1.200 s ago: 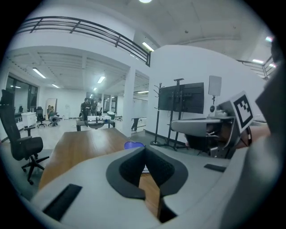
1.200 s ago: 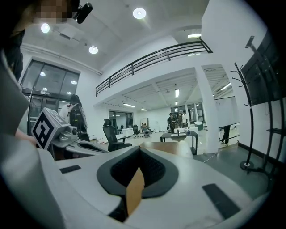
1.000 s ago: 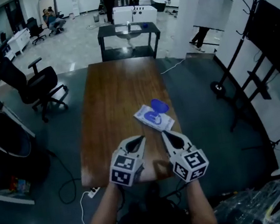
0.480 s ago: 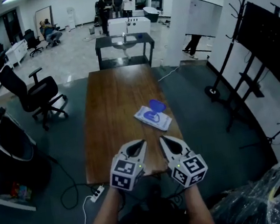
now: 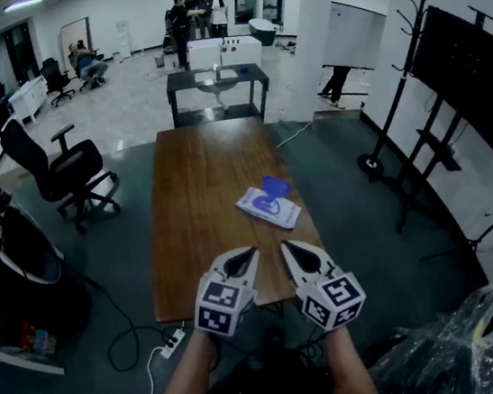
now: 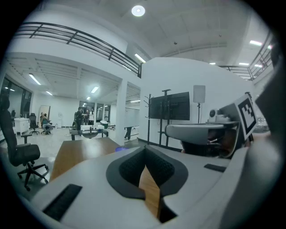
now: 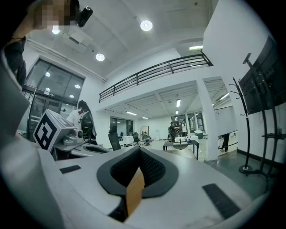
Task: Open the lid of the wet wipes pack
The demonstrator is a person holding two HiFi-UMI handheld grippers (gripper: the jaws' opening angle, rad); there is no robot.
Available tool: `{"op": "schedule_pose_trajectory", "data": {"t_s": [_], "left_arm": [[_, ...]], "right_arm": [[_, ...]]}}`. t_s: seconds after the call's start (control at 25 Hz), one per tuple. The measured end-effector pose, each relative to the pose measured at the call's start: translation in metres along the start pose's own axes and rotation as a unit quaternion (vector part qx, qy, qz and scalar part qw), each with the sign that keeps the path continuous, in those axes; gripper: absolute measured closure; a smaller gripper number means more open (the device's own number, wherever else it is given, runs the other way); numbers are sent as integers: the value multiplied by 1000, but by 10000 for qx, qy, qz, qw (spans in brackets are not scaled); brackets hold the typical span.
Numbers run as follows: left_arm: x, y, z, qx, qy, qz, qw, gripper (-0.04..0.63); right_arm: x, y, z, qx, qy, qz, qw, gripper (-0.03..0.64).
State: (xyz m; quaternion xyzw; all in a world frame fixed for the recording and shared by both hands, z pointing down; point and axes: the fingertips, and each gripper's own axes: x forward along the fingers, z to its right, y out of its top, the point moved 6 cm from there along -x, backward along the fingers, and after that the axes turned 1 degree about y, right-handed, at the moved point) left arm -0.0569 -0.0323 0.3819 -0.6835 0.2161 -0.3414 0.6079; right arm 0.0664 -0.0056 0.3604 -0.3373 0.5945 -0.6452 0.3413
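Note:
The white wet wipes pack [image 5: 269, 206] lies at the right edge of the long wooden table [image 5: 197, 171], its round blue lid [image 5: 274, 184] flipped up and open at the far end. My left gripper [image 5: 252, 251] and right gripper [image 5: 284, 246] hover side by side over the table's near end, well short of the pack. Both are shut with nothing in them. In the left gripper view the gripper [image 6: 145, 154] points along the tabletop [image 6: 80, 150], with the blue lid [image 6: 119, 149] just showing. The right gripper [image 7: 139, 154] points level across the room.
An office chair [image 5: 65, 167] stands left of the table and a black side table [image 5: 212, 82] at its far end. A screen on a stand [image 5: 476, 82] and a coat rack [image 5: 403, 142] are at the right. A power strip [image 5: 169, 343] and cables lie on the floor.
Both grippers have drawn back toward me from the pack, to the table's near edge, and risen a little. The pack has not moved and its lid stays open.

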Motion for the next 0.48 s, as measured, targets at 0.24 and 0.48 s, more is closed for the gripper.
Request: {"op": "schedule_pose_trajectory", "data": {"t_s": [0.24,0.48], "left_arm": [[-3,2,2,43,-39,29,10000,589],[-6,2,-3,30,-83,10,10000,589]], "right_arm": [[-3,3,-4,-67,-3,3,10000,607],[2,6,-9,-127,-27,-35,9999,607]]}}
